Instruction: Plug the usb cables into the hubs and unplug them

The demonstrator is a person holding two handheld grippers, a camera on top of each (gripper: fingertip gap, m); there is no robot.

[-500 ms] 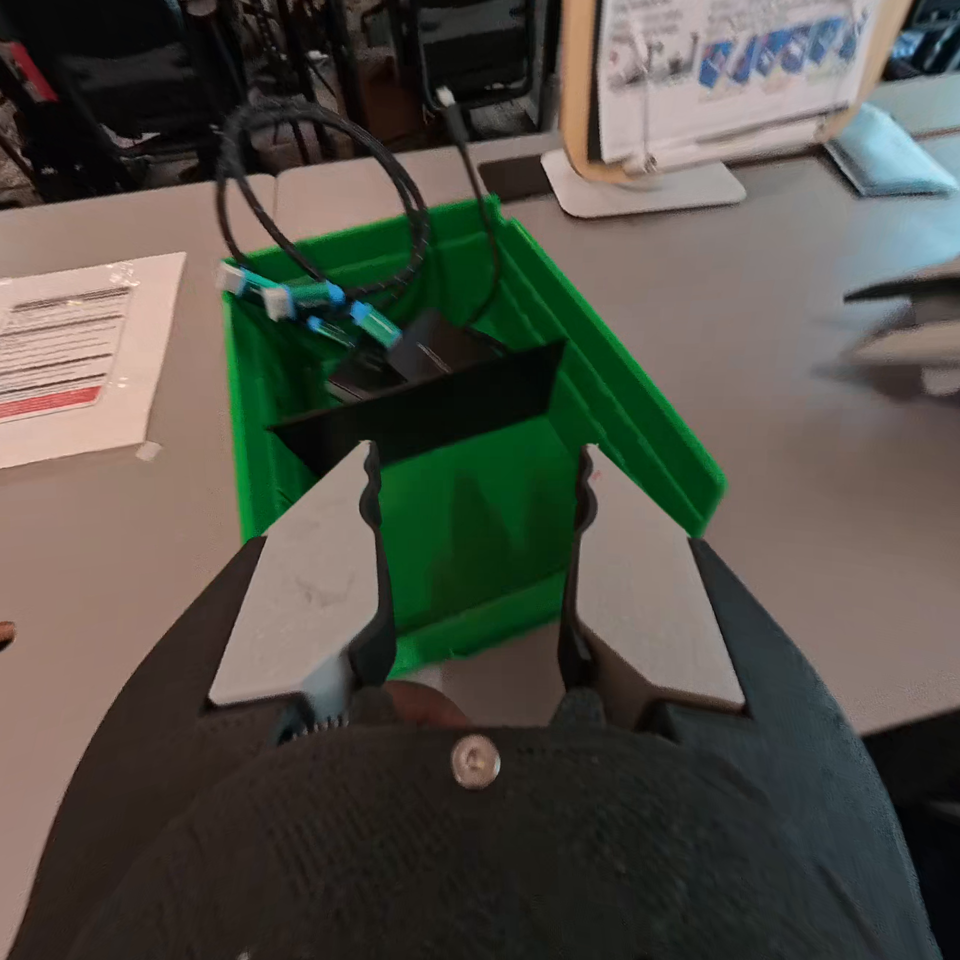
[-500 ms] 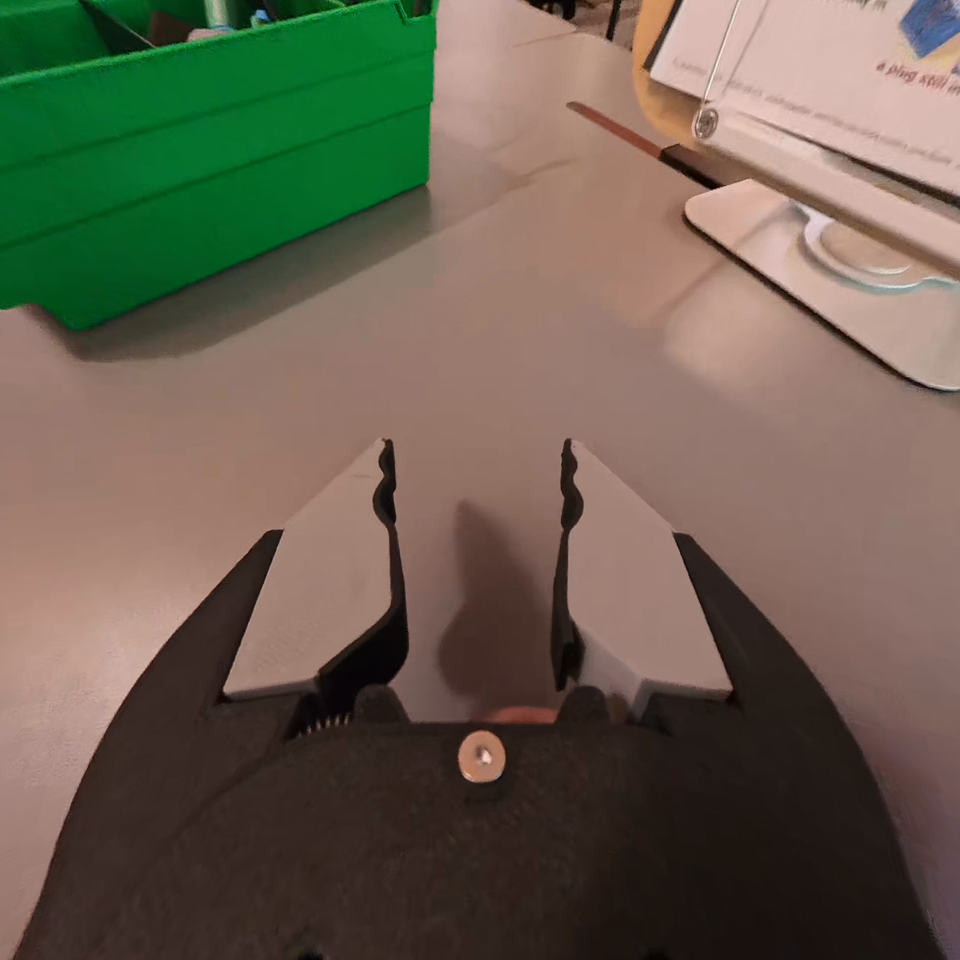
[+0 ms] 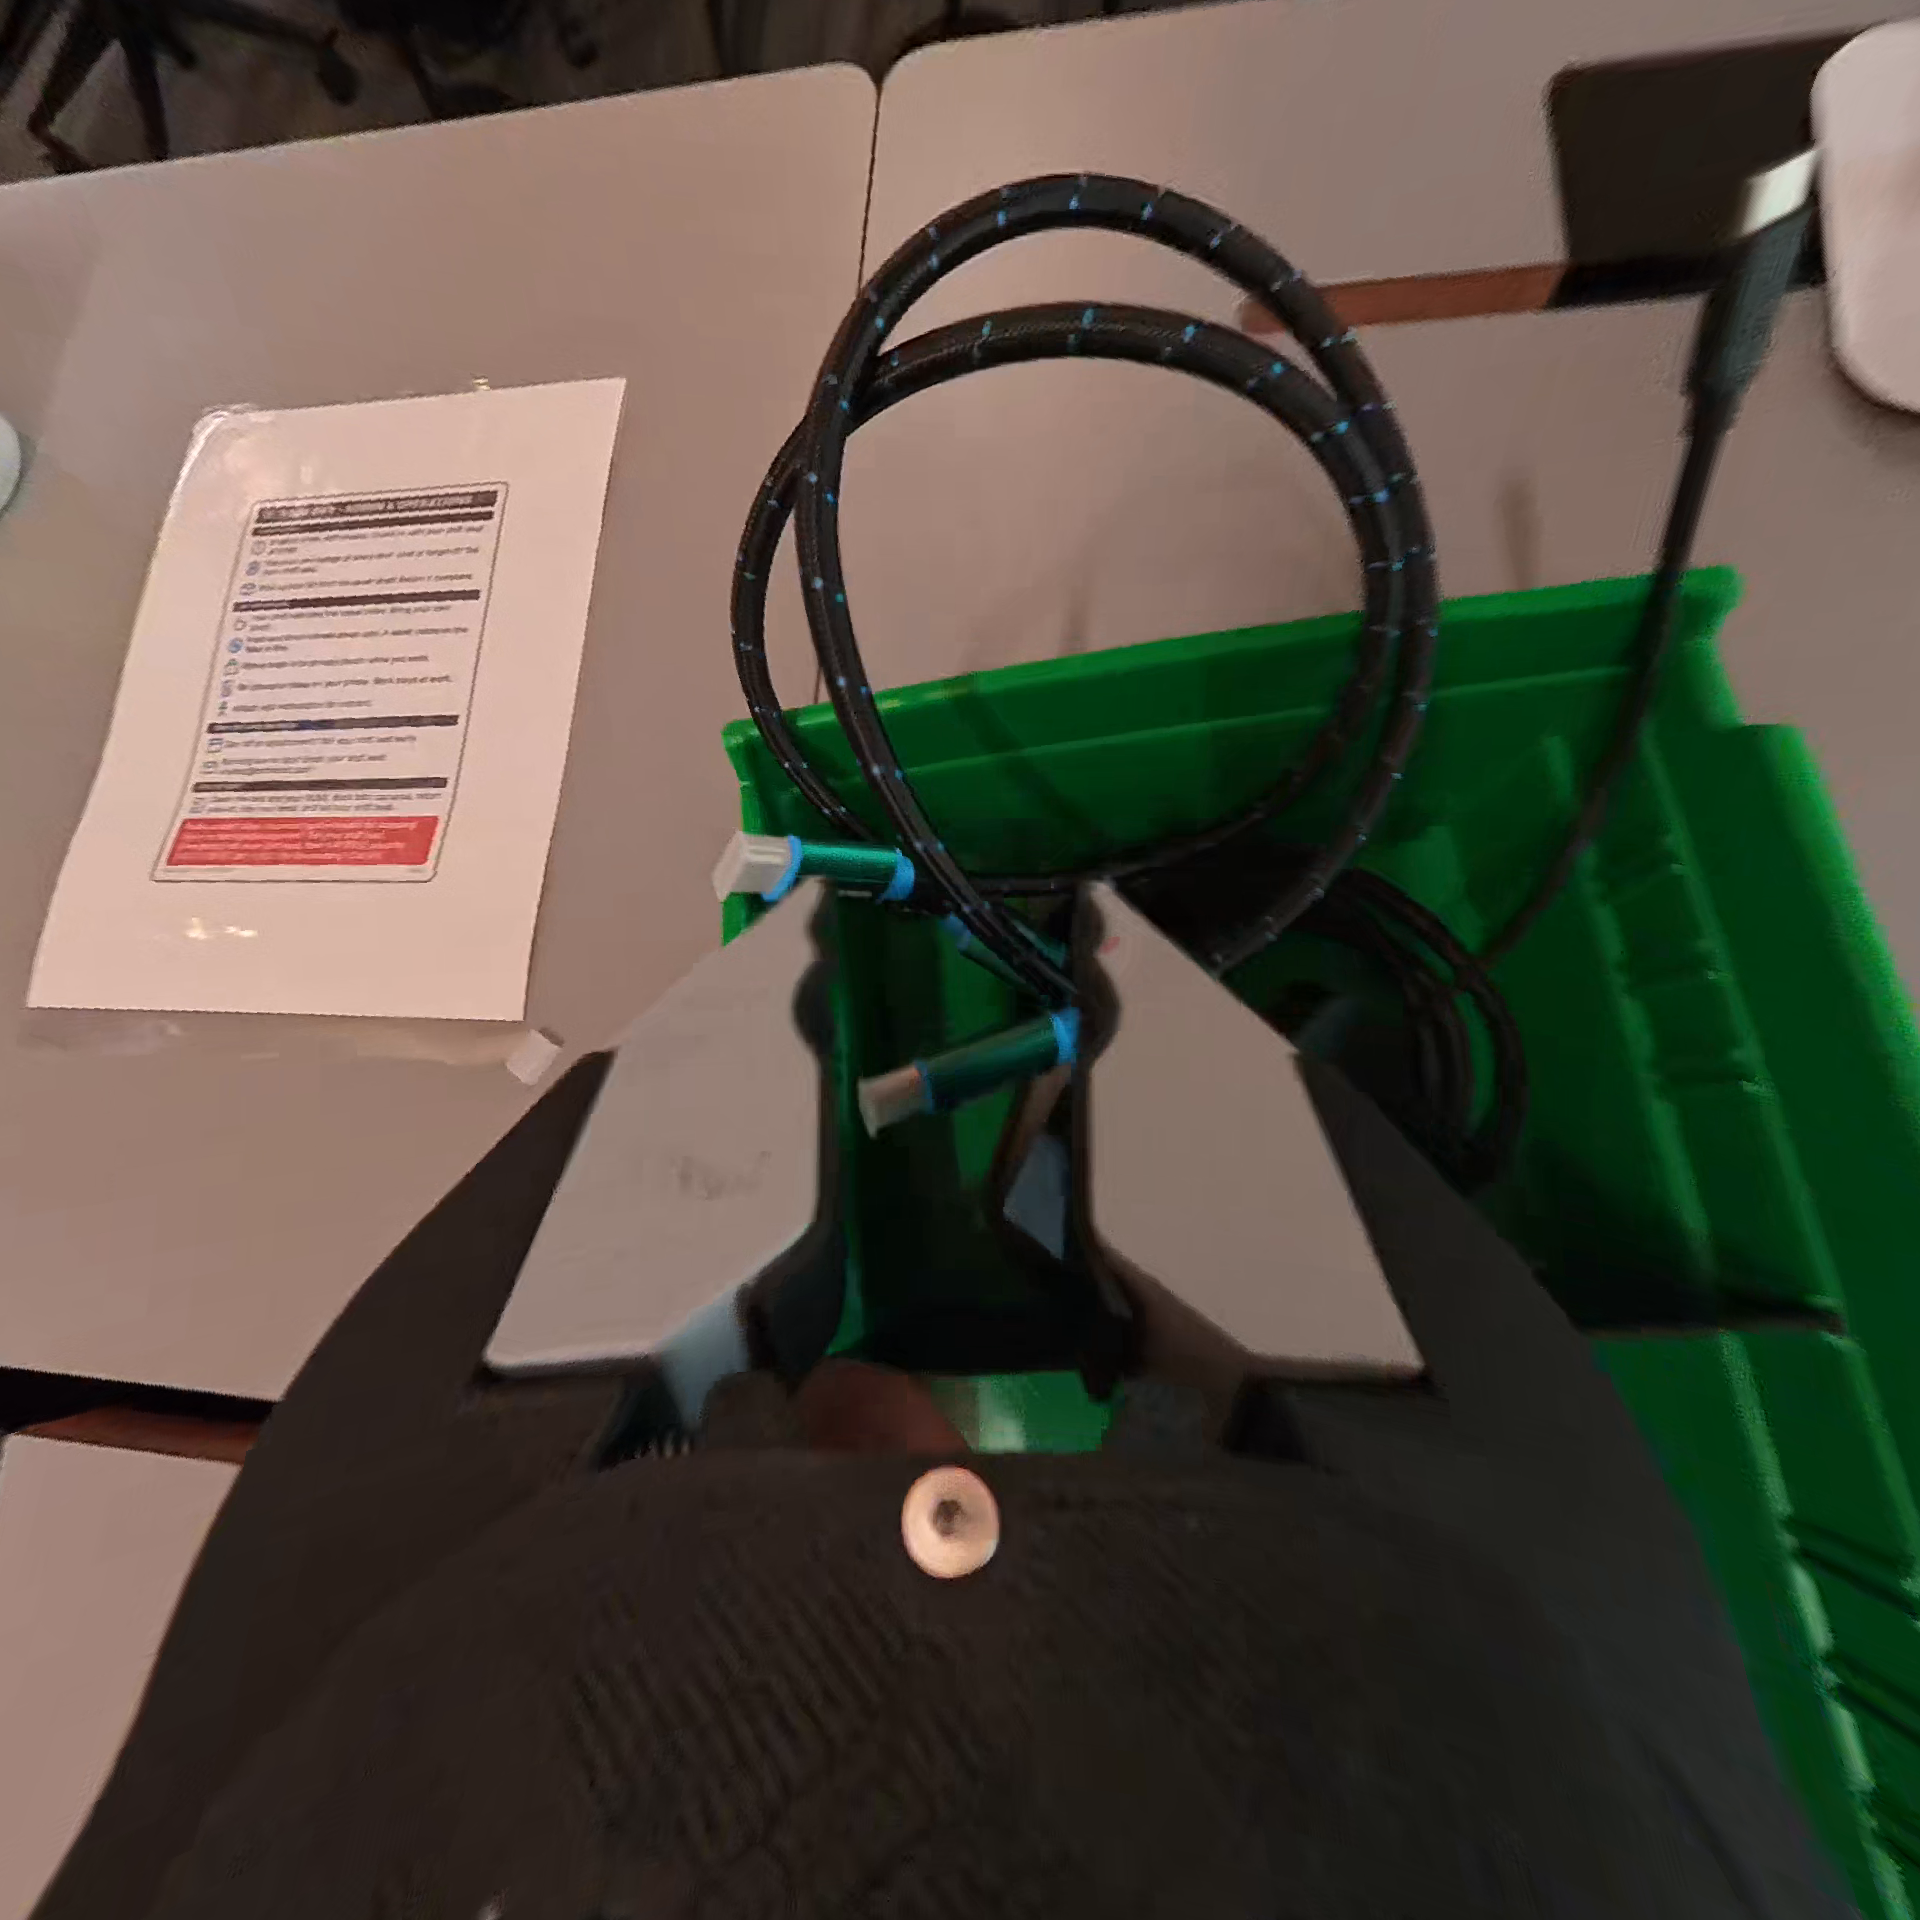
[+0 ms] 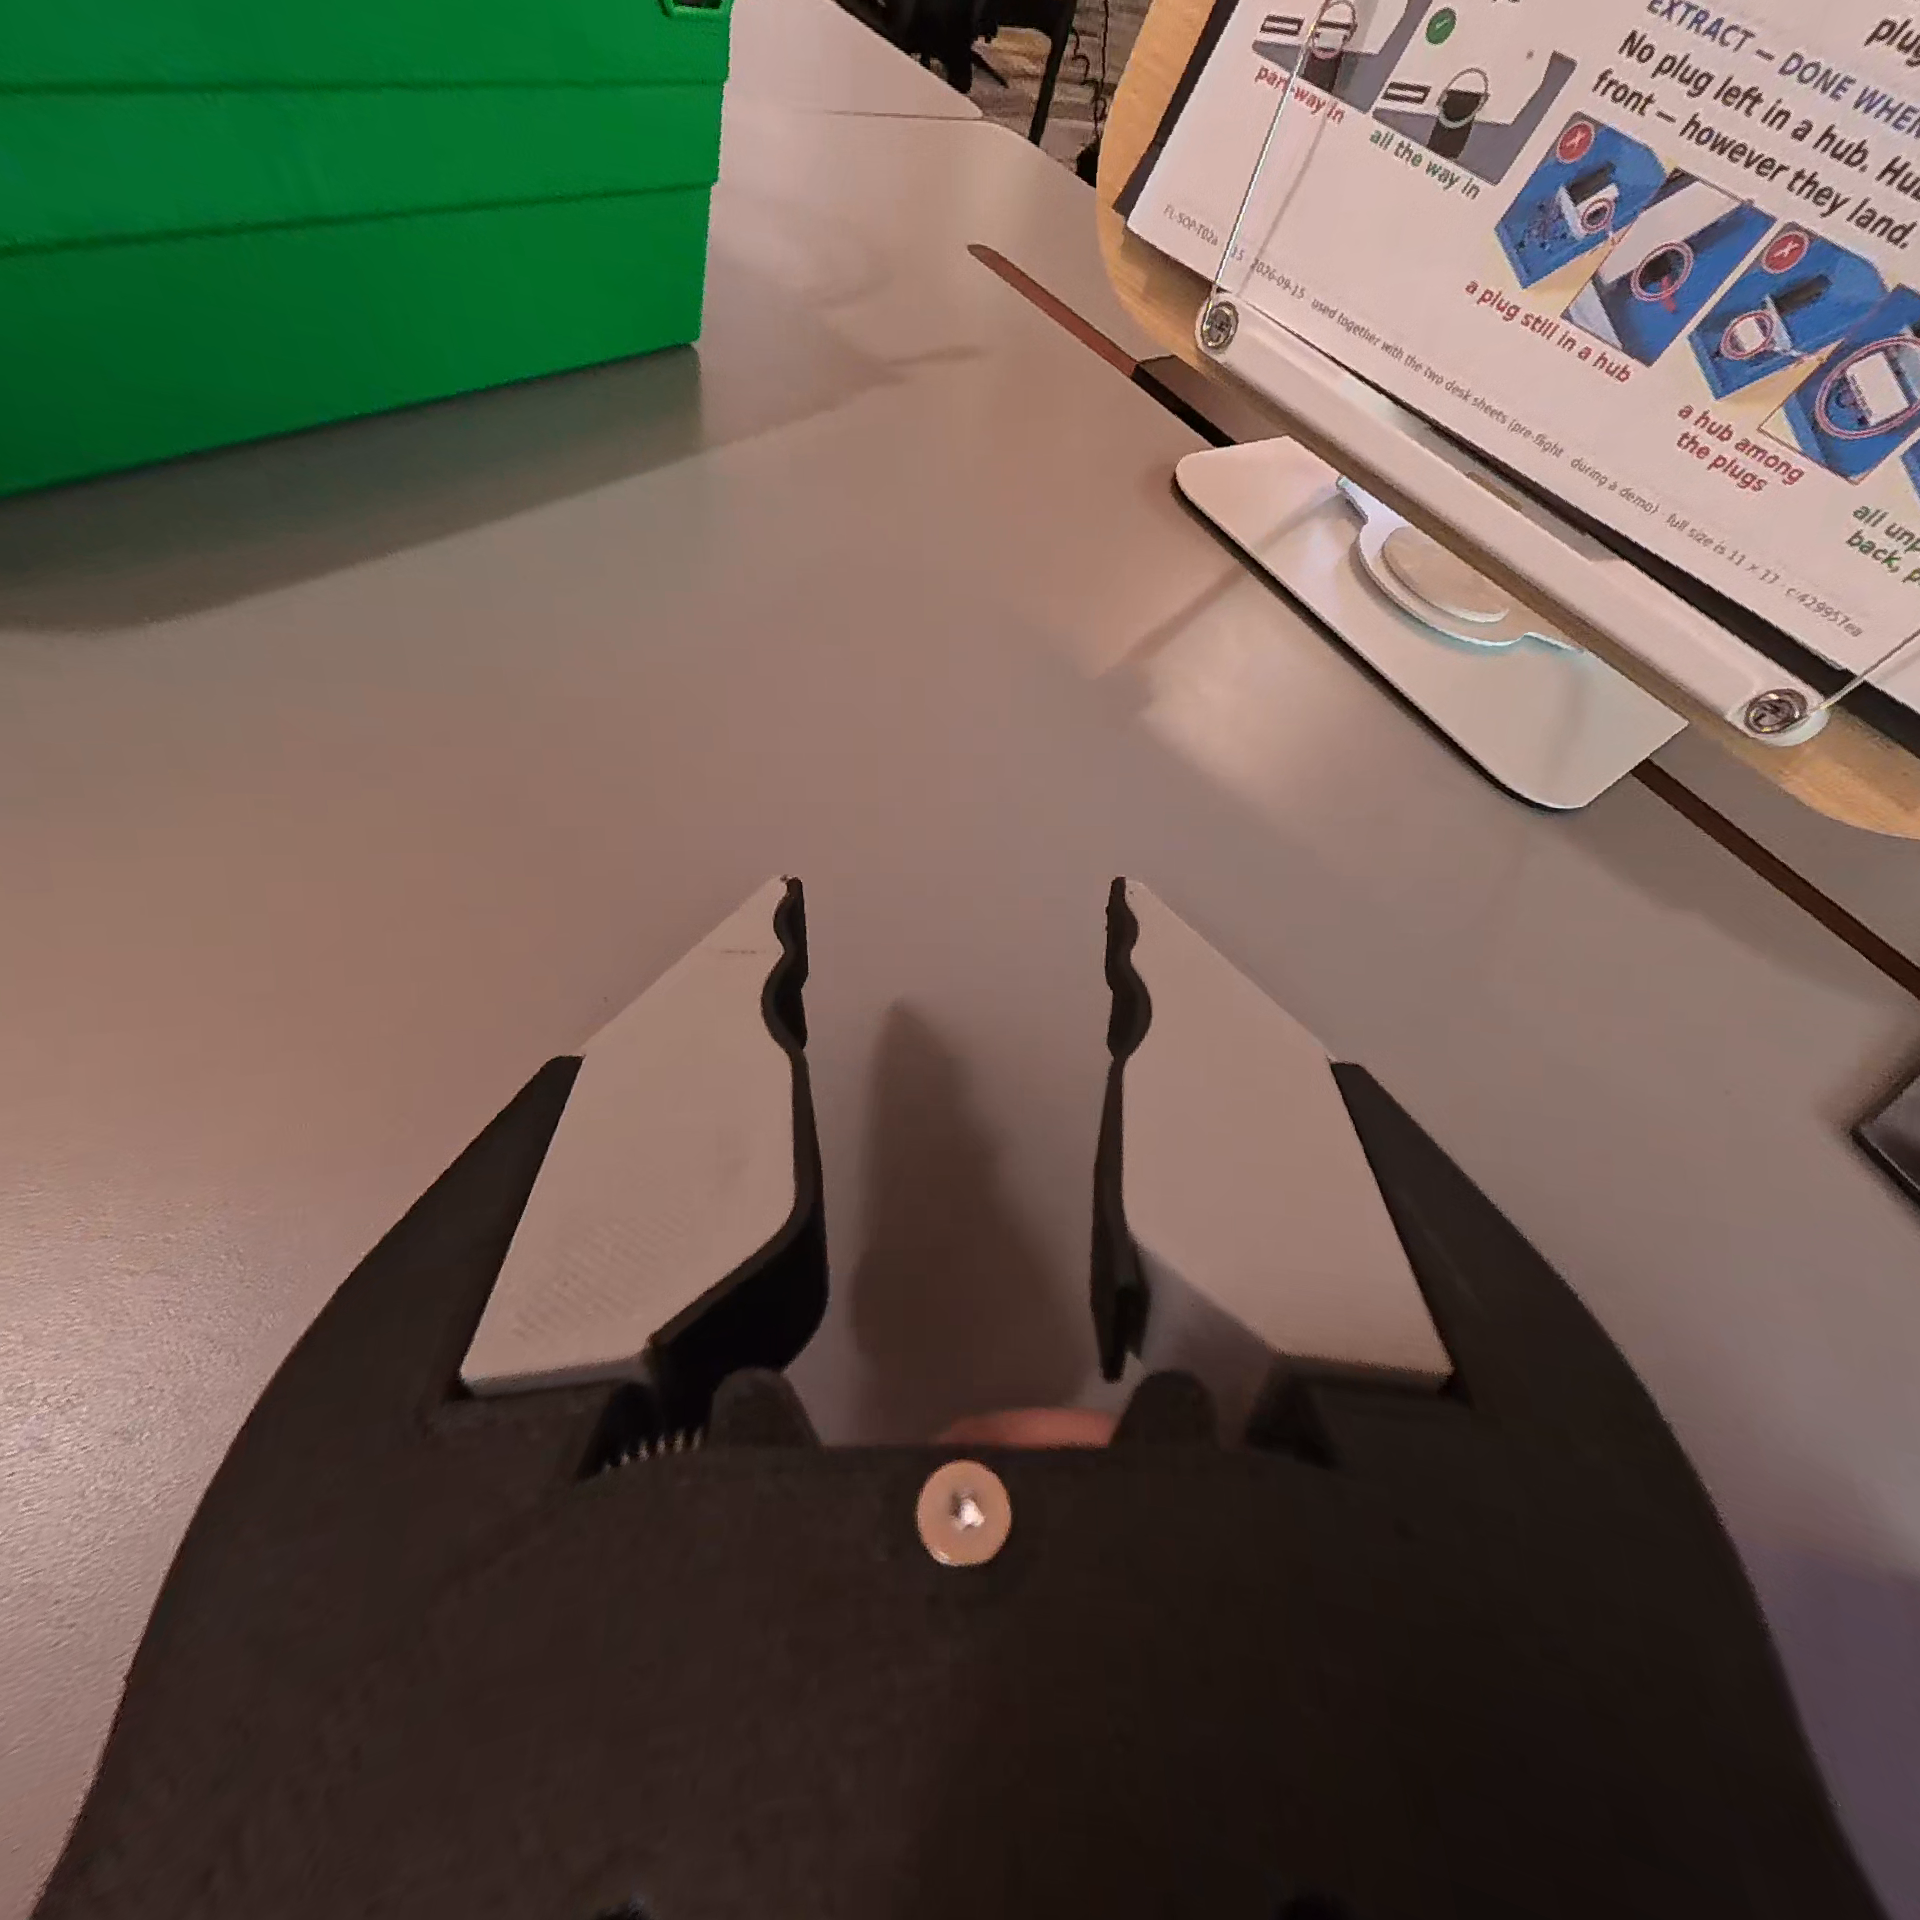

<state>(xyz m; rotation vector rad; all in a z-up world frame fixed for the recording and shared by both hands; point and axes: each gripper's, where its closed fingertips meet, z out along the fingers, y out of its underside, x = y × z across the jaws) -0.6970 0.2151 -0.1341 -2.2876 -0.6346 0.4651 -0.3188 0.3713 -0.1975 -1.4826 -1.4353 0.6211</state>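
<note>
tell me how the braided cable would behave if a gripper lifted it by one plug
Probably floppy: the braided cable stands in loose loops above the green bin. Its loops would likely sag and swing. It may snag, since it lies tangled with a thinner black cable there.

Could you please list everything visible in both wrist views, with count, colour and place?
bin: one, green, on the table, under the left gripper; its side also shows at upper left of the right wrist view.
braided cable: one, black with blue flecks, looped up over the bin's far wall; two green-sleeved plugs at the bin's left wall.
thin cable: one, black, runs from the bin up to the far right.
printed sheet: one, white, flat on the table left of the bin.
document stand: one, white base, right of the right gripper, holding a printed page.
table: grey.
left gripper: open, over the bin, around a plug.
right gripper: open, empty, above bare table.
</note>
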